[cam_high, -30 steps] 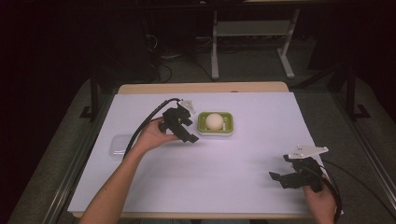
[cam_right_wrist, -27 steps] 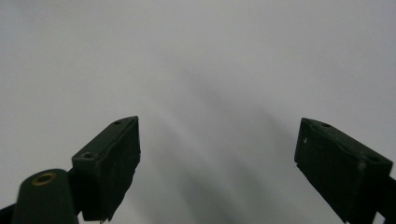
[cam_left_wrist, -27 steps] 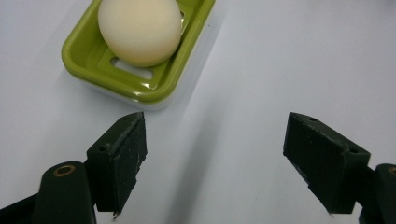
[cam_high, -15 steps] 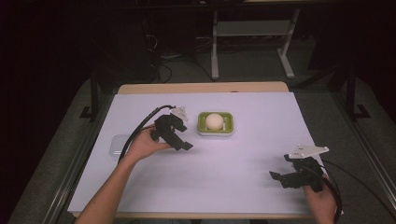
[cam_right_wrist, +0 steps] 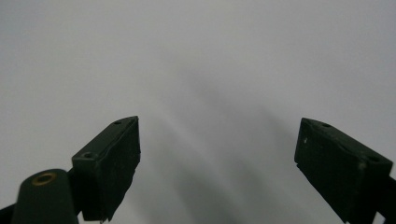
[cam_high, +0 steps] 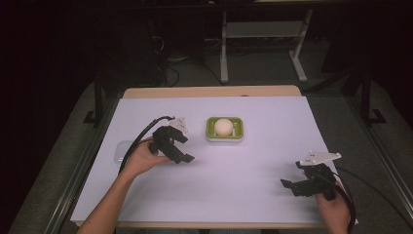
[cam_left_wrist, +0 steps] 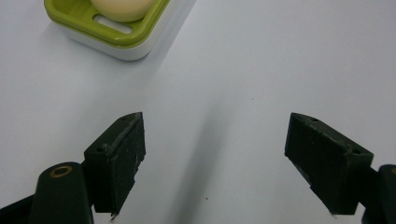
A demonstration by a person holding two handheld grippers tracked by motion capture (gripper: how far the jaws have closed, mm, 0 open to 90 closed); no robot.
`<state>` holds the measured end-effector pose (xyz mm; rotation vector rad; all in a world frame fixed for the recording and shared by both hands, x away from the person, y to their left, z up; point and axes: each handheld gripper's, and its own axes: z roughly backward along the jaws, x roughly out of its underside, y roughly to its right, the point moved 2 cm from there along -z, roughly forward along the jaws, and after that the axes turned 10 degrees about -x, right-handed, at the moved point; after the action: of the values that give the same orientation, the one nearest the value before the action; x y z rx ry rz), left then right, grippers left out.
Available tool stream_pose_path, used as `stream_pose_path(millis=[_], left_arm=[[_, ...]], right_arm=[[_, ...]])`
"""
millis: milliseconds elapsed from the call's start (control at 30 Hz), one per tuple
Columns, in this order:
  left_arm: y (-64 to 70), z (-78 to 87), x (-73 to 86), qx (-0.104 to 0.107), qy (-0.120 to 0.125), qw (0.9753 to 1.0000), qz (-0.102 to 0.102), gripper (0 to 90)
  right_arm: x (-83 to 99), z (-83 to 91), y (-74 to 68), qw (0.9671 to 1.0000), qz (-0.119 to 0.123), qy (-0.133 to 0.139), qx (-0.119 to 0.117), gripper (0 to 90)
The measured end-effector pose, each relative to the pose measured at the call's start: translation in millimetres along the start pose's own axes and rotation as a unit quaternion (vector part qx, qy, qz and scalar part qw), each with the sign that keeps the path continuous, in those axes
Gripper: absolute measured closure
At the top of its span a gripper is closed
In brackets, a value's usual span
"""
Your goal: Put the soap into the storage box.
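Your left gripper (cam_high: 181,153) hangs released above the desk (cam_high: 253,165), near-left of the green dish (cam_high: 224,129) holding a pale ball (cam_high: 223,126). Right gripper (cam_high: 290,187) released, near-right, well apart.

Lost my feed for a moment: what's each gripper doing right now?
Left gripper: open, holding nothing, beside the green soap dish.
Right gripper: open, holding nothing.

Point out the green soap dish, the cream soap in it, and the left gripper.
green soap dish (cam_high: 238,132): high view, on its right rim.
cream soap (cam_high: 223,126): high view, middle of its rounded top.
left gripper (cam_high: 182,148): high view, midway between its open jaws.
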<state>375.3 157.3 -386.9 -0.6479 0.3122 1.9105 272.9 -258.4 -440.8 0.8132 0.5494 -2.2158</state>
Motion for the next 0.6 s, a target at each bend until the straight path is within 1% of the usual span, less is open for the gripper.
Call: stream_pose_path(millis=[67,133,300,333,367,400,433,467,533,600], left_arm=[[1.4,1.9,2.4,-0.001,-0.005,1.0000,0.002,19.4],[3.4,5.2,5.1,-0.002,0.002,1.0000,0.004,19.5],[8.3,11.4,11.7,-0.009,0.008,0.9999,0.008,19.5],[8.3,12.2,12.8,-0.011,0.004,0.9999,0.004,19.5],[9.4,12.6,14.2,-0.011,0.006,0.9999,0.006,19.2],[9.6,13.1,15.4,-0.012,0.007,0.9999,0.002,18.9],[9.6,13.1,15.4,-0.012,0.007,0.9999,0.002,18.9],[12.0,12.7,18.5,-0.013,0.008,0.9998,0.008,18.9],[13.2,12.2,22.1,-0.012,0.009,0.9998,0.013,18.8],[13.8,12.3,25.2,-0.010,0.001,0.9999,0.011,18.6]], right_arm=[[-0.8,-0.5,-1.2,1.0000,-0.001,-0.001,0.000,13.6],[-1.8,-0.7,-1.9,1.0000,0.006,0.001,-0.001,13.6],[-2.6,-0.7,-3.7,1.0000,0.005,0.000,0.000,13.6],[-2.6,-0.7,-3.9,1.0000,0.005,-0.002,-0.001,13.6],[-2.7,-0.8,-4.6,1.0000,0.002,-0.002,-0.001,13.6],[-3.0,-0.9,-4.5,1.0000,0.006,-0.001,-0.001,13.6],[-3.0,-0.9,-4.5,1.0000,0.006,-0.001,-0.001,13.6],[-3.6,-1.0,-4.8,1.0000,0.009,0.001,0.000,13.6],[-3.7,-0.8,-5.1,0.9999,0.011,-0.001,0.001,13.6],[-3.6,-0.8,-5.0,0.9999,0.010,0.000,0.002,13.6]])
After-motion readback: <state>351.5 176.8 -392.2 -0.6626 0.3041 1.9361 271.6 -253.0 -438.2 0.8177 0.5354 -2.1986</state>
